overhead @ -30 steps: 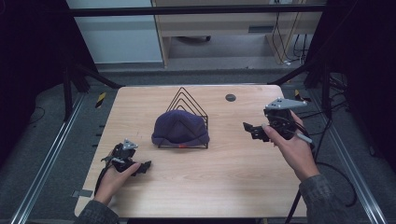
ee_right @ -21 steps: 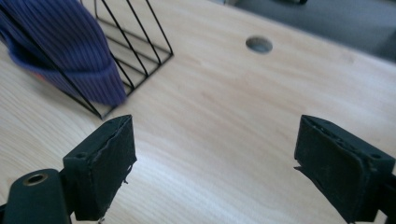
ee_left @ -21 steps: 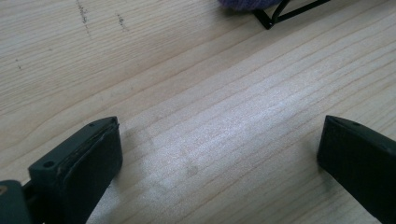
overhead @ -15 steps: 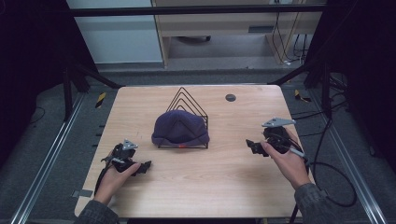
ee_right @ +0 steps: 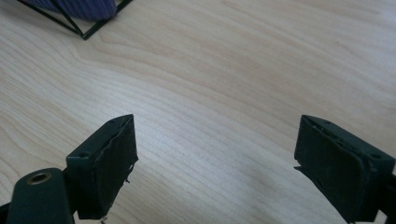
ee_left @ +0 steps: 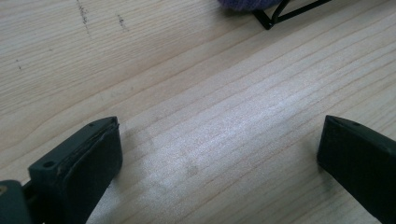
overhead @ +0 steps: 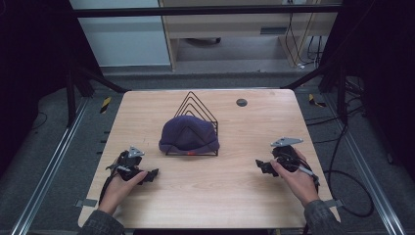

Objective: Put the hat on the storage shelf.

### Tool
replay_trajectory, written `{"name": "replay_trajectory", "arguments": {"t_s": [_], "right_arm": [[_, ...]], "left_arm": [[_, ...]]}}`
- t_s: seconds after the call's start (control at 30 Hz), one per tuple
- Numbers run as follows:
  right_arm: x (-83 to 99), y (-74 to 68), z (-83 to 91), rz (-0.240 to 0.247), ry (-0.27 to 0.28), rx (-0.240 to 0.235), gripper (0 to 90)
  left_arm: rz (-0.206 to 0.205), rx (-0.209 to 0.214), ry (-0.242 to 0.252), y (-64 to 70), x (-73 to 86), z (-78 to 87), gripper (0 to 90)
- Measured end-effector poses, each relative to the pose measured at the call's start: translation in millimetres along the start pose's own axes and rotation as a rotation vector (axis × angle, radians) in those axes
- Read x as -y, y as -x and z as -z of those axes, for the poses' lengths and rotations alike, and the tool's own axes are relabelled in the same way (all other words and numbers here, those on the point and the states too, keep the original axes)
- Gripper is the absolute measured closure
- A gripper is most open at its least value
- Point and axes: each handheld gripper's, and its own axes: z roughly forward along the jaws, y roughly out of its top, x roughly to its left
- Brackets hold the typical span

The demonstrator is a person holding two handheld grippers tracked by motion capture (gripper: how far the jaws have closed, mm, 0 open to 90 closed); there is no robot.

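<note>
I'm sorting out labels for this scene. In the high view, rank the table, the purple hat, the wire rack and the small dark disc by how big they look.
1. Table, by far the largest.
2. Purple hat and wire rack: close in extent, and the hat covers much of the rack, so I won't rank them.
3. Small dark disc, the smallest.

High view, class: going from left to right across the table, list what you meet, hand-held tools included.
Left gripper → purple hat draped on the black wire rack → small dark disc → right gripper.
</note>
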Motion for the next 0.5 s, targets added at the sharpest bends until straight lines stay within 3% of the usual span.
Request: {"name": "replay_trajectory", "arguments": {"t_s": [0.4,0.5], "right_arm": [[13.8,-1.9,-19.0,-0.036,-0.017,-0.007,14.3],[17.0,-4.5,-23.0,-0.017,-0.033,0.001,14.3]], "left_arm": [[-0.001,0.0,0.001,0.0,0.2,0.0,0.0],[-0.001,0.0,0.002,0.0,0.3,0.0,0.0]]}}
